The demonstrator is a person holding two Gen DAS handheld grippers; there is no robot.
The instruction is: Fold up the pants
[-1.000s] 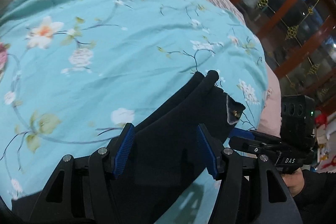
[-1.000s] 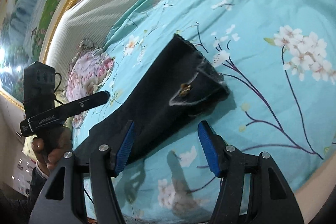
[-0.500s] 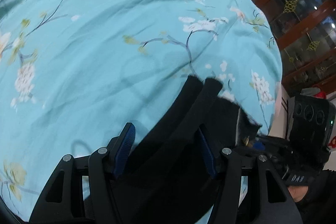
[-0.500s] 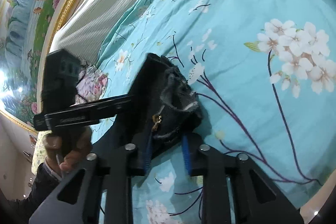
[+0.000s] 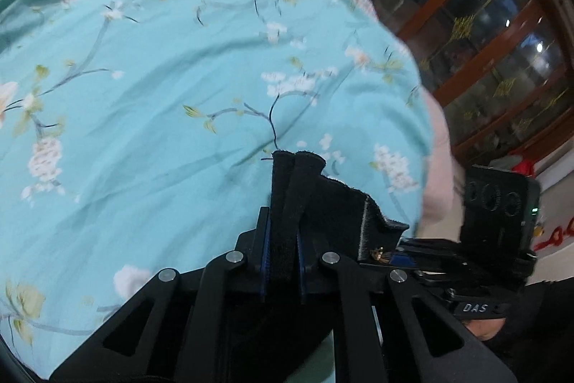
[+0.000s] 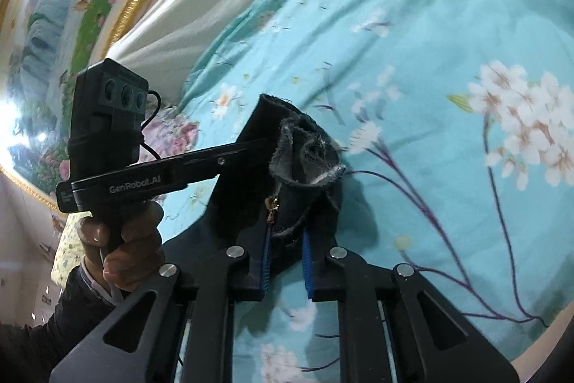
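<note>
The black pants [image 5: 287,192] lie bunched at the near edge of the bed, on the turquoise floral bedspread [image 5: 161,96]. The left gripper [image 5: 281,261] is clenched on a folded band of the cloth, its blue pads pressed against both sides. The right gripper [image 6: 285,261] grasps the zipper end of the pants [image 6: 287,174] (a small gold zipper pull [image 6: 271,203] shows just above its left pad). No containers are in view.

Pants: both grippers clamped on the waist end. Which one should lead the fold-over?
Probably the right gripper: it pinches the pants at the open zipper corner, with bare bedspread ahead. The left gripper holds the flat waistband edge.
</note>
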